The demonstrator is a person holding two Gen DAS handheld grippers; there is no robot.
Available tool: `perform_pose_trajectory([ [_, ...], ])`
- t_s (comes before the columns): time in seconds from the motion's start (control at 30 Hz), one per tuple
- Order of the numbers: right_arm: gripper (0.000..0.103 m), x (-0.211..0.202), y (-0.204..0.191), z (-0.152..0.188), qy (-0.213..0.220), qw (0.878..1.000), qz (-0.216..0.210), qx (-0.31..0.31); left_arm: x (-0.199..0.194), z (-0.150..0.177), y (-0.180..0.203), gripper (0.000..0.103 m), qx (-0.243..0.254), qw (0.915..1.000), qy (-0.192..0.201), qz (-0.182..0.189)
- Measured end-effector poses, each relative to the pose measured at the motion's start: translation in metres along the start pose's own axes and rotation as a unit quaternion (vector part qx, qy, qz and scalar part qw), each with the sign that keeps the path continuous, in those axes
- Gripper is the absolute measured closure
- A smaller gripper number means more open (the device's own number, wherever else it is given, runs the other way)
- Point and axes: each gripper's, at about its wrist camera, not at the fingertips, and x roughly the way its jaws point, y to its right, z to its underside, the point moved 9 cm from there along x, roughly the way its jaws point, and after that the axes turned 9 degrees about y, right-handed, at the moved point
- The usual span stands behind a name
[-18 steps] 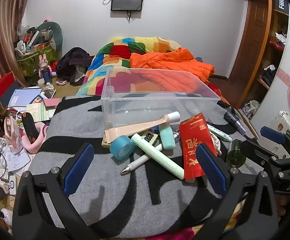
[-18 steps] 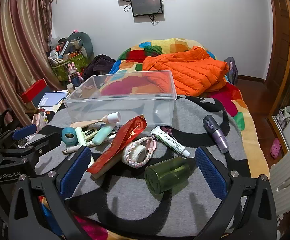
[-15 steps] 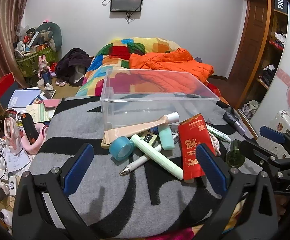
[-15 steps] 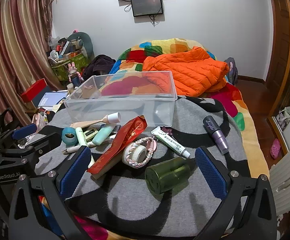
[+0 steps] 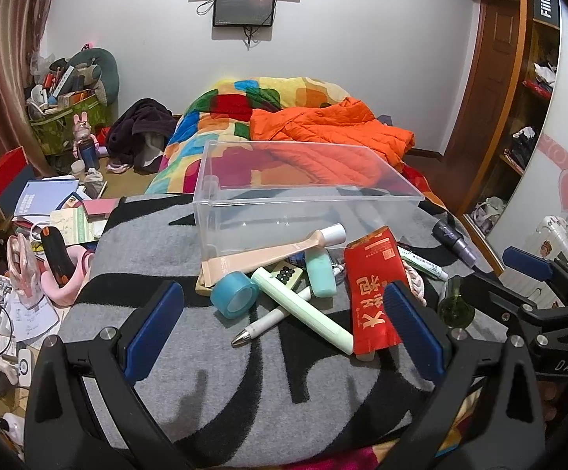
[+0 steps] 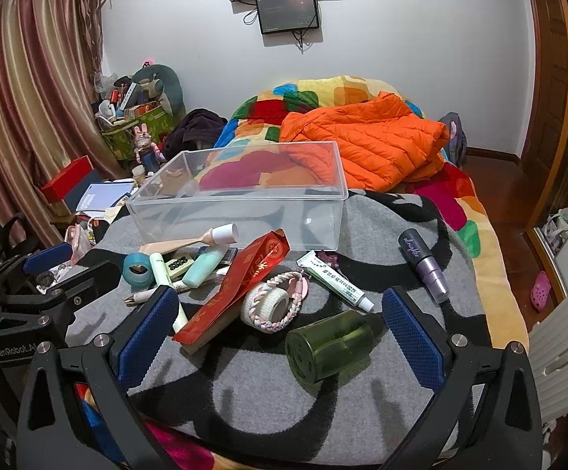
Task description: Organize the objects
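A clear plastic bin (image 5: 307,211) (image 6: 240,211) stands empty on a grey and black blanket (image 5: 213,384). In front of it lies a pile: blue tape roll (image 5: 233,294), pale green tube (image 5: 301,310), white pen (image 5: 270,322), red packet (image 5: 374,290) (image 6: 236,286), peach tube (image 5: 276,250), teal bottle (image 5: 320,274). The right wrist view adds a green bottle (image 6: 329,346), a braided white roll (image 6: 274,305), an ointment tube (image 6: 334,280) and a purple bottle (image 6: 423,264). My left gripper (image 5: 284,331) is open, just short of the pile. My right gripper (image 6: 278,338) is open, with the green bottle between its fingers.
Beyond the bin lie a colourful quilt (image 6: 323,98) and an orange jacket (image 6: 378,141). Books, boxes and clutter cover the floor at the left (image 5: 44,203). A wooden shelf (image 5: 527,117) stands at the right. The blanket's near edge drops off below both grippers.
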Motion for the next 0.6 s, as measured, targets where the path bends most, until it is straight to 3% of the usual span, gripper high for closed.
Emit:
perform_pose_trajectory([
  [0.6, 0.000, -0.0005, -0.0028, -0.0011, 0.003, 1.000, -0.003, -0.003, -0.0018, -0.0010, 0.0006, 0.000, -0.004, 1.0000, 0.001, 0.004],
])
